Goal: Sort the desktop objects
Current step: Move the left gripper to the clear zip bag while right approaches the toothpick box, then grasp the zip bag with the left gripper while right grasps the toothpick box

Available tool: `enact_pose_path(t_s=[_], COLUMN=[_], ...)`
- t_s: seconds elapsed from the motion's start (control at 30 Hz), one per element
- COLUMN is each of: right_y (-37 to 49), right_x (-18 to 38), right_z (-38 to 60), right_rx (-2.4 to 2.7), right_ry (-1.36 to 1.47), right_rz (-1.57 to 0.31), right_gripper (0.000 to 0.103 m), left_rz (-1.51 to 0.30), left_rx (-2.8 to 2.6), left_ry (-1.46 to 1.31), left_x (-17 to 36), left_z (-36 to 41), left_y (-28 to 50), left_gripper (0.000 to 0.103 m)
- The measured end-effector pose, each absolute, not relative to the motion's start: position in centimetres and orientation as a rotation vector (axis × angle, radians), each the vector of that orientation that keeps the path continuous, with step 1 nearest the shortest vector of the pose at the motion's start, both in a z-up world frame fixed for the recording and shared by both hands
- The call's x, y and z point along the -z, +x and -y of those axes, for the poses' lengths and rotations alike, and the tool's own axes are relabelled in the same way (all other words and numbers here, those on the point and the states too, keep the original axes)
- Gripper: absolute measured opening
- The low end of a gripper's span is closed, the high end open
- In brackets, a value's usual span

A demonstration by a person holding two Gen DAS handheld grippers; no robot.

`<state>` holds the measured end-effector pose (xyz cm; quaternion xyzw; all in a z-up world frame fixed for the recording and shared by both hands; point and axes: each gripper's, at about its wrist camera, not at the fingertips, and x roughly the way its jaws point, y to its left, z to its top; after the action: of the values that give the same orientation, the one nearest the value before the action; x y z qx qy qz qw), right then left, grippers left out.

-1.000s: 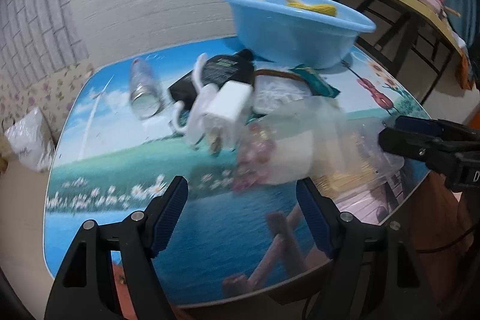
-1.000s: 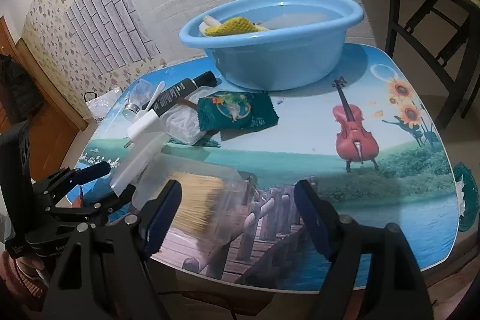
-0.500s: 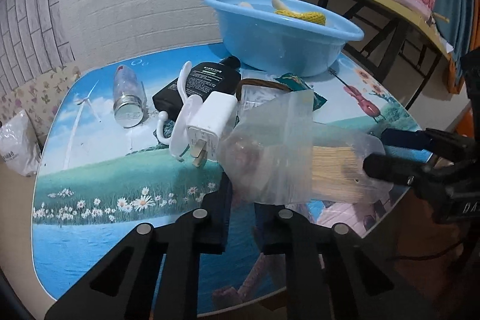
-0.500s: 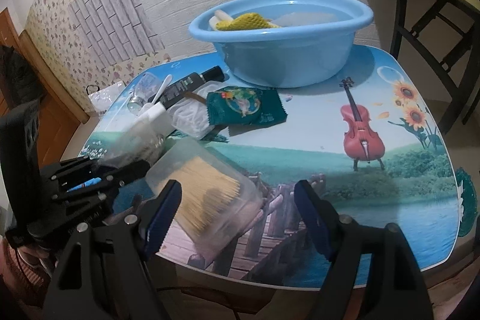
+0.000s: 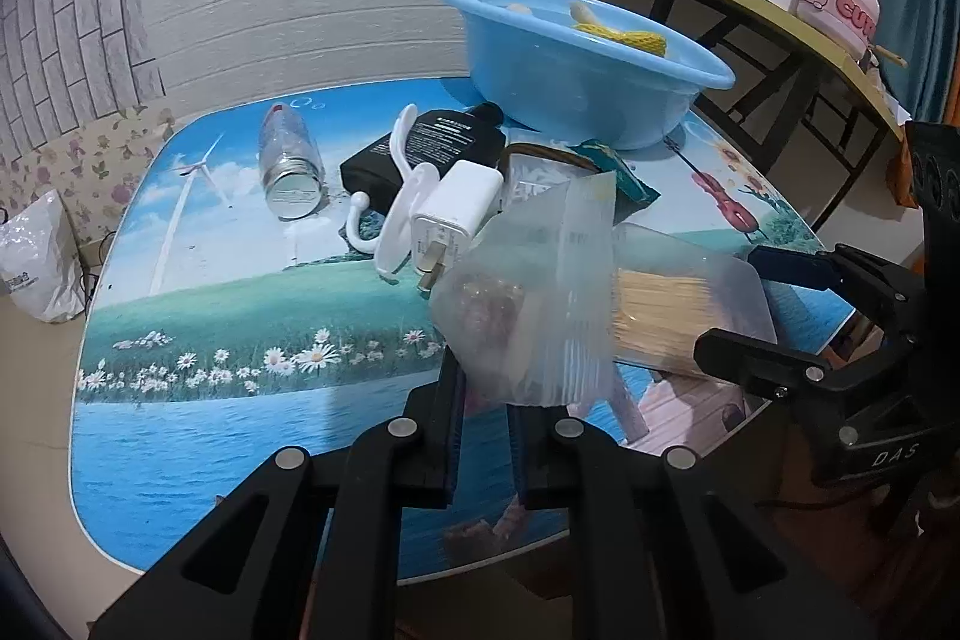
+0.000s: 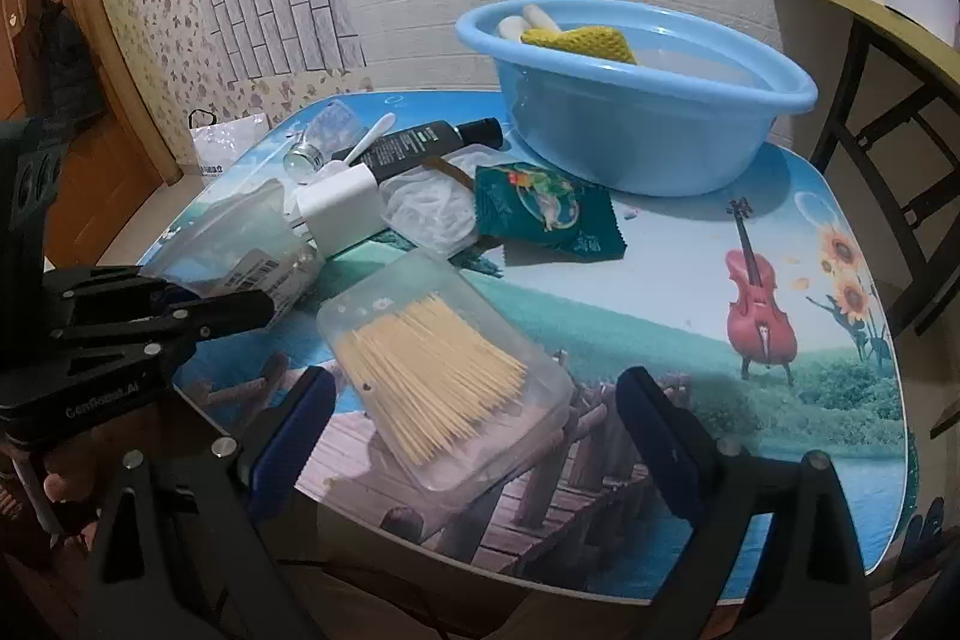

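Layout of objects on the desk [image 6: 660, 316], relative to the right claw [image 6: 474, 436].
Toothpick box [image 6: 438, 370] lies between its fingers; sachet [image 6: 546, 214] and basin [image 6: 636, 100] lie ahead; charger [image 6: 342, 214] ahead-left; left claw [image 6: 258, 307], with bag [image 6: 240, 244], at left.

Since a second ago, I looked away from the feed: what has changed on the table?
The left claw went from open to shut on the clear zip bag and lifted it off the table. The right claw remains open around the toothpick box, which stays flat. The basin, charger, bottle and green packet stayed put.
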<state>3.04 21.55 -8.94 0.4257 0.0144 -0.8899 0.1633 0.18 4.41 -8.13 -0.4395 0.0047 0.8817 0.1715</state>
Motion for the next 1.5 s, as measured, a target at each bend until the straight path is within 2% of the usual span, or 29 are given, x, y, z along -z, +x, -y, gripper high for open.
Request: enact_pose_path(t_s=[0.03,0.1,0.13,0.23,0.37,0.47,0.5,0.63,0.67,0.7,0.77,0.8,0.97,1.03,1.1,1.17,1.27,1.5], right_y=[3.1,3.2,3.2,3.3,3.5,3.6,3.6,3.3,3.3,3.3,3.4,3.5,3.3,3.0,2.6,2.4,2.3,3.0], right_x=[8.9,8.9,8.9,8.9,8.6,7.7,7.5,7.8,7.8,7.9,7.9,7.9,8.5,8.9,9.3,9.4,9.3,9.2], right_z=[-21.6,-21.7,-21.7,-21.7,-22.1,-23.0,-23.3,-24.0,-24.0,-23.9,-23.5,-23.4,-22.1,-21.9,-21.5,-21.6,-22.0,-22.5], right_rx=[2.533,2.524,2.511,2.491,2.509,2.559,2.570,2.553,2.550,2.550,2.548,2.535,2.492,2.485,2.486,2.466,2.459,2.476], right_ry=[1.212,1.209,1.208,1.204,1.189,1.143,1.137,1.176,1.179,1.175,1.167,1.158,1.176,1.185,1.184,1.174,1.176,1.188], right_rz=[-0.034,-0.034,-0.031,-0.025,-0.016,0.012,0.013,0.035,0.045,0.036,0.010,0.011,-0.034,-0.050,-0.081,-0.064,-0.021,-0.041], right_gripper=[0.093,0.080,0.076,0.075,0.067,0.032,0.027,0.029,0.034,0.049,0.068,0.070,0.070,0.070,0.070,0.067,0.066,0.066], left_rz=[-0.012,-0.011,-0.012,-0.012,-0.009,-0.009,-0.009,-0.007,-0.007,-0.008,-0.010,-0.009,-0.021,-0.030,-0.045,-0.057,-0.073,-0.111], left_rx=[-2.504,-2.506,-2.506,-2.508,-2.521,-2.530,-2.532,-2.537,-2.538,-2.537,-2.538,-2.536,-2.521,-2.521,-2.532,-2.561,-2.577,-2.567], left_ry=[-1.249,-1.251,-1.251,-1.250,-1.249,-1.252,-1.254,-1.258,-1.259,-1.261,-1.270,-1.274,-1.278,-1.283,-1.293,-1.280,-1.262,-1.270], left_x=[8.1,8.1,8.1,8.1,7.9,7.8,7.8,7.8,7.8,7.8,7.8,7.7,7.6,7.7,7.8,7.7,7.6,8.1], left_z=[-4.4,-4.4,-4.5,-4.4,-4.3,-3.9,-3.9,-3.7,-3.7,-3.6,-3.6,-3.6,-3.7,-3.8,-3.8,-3.7,-3.7,-4.6], left_y=[0.2,0.1,0.1,0.2,0.3,0.4,0.4,0.6,0.7,0.8,0.9,0.9,1.3,1.3,1.2,1.2,1.1,0.5], left_gripper=[0.012,0.012,0.012,0.012,0.012,0.012,0.012,0.012,0.012,0.012,0.012,0.012,0.012,0.016,0.028,0.047,0.058,0.062])
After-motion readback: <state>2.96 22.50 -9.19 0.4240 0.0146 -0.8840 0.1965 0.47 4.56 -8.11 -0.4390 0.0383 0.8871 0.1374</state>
